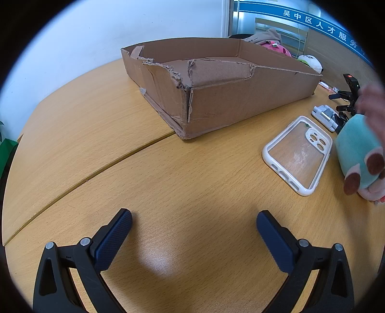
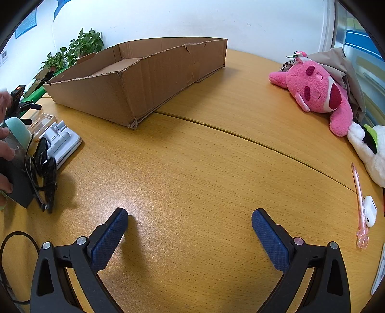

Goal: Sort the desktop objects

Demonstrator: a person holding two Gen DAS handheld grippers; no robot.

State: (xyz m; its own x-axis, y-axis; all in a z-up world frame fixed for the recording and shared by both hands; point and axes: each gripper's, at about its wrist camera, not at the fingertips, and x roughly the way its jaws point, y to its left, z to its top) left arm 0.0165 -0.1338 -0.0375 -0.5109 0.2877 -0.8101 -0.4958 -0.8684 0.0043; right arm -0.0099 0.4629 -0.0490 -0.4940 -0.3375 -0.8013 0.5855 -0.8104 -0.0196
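Sorting not yet begun: both hand-held grippers, left (image 1: pixel 194 222) and right (image 2: pixel 190 221), jaws apart, empty; phone case (image 1: pixel 298 154) right of cardboard box (image 1: pixel 216 89)—next, reach it.

We observe a wooden desk (image 2: pixel 192 168) with an orange-brown grain finish; a curved seam (image 2: pixel 252 142) divides its top into two panels. A plain white wall (image 2: pixel 168 16) stands behind the desk's far edge. Green potted plants (image 2: pixel 77 48) sit against that wall beyond the far left corner. To the right, a glazed partition (image 1: pixel 276 21) carries a blue band with white Chinese characters. Overhead light reflects softly off the desk near its front edge.
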